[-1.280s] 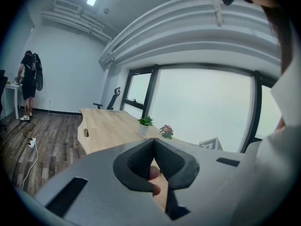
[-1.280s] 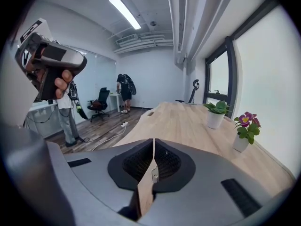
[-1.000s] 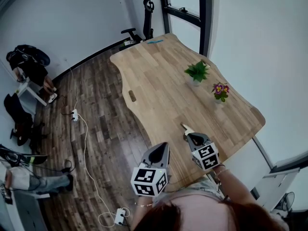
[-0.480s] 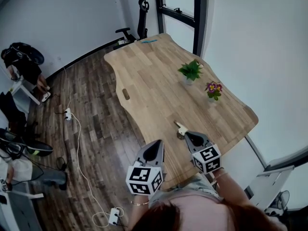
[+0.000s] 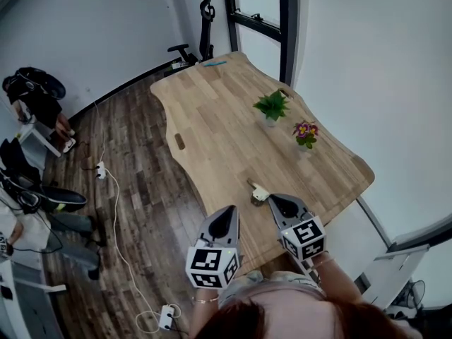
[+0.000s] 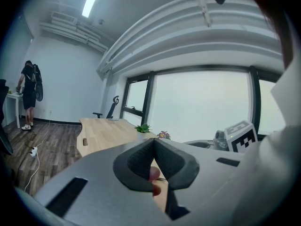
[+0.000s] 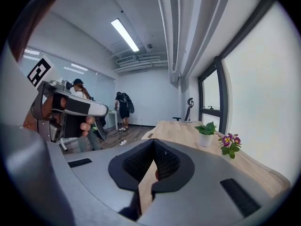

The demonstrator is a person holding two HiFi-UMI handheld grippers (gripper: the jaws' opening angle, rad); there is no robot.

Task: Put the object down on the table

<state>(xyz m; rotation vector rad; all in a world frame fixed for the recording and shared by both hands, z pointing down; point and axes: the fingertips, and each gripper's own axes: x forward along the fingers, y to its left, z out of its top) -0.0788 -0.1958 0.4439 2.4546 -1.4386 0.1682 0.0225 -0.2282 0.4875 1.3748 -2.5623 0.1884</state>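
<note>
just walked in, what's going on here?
A person holds a gripper in each hand at the near edge of a wooden table. The left gripper and right gripper both have their fingers together, holding nothing. A small pale object lies on the table just ahead of the right gripper, apart from it.

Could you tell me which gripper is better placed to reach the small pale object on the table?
Right, most likely. The right gripper sits over the table, right beside the object. The left gripper hangs at the table's edge, farther from it.
</note>
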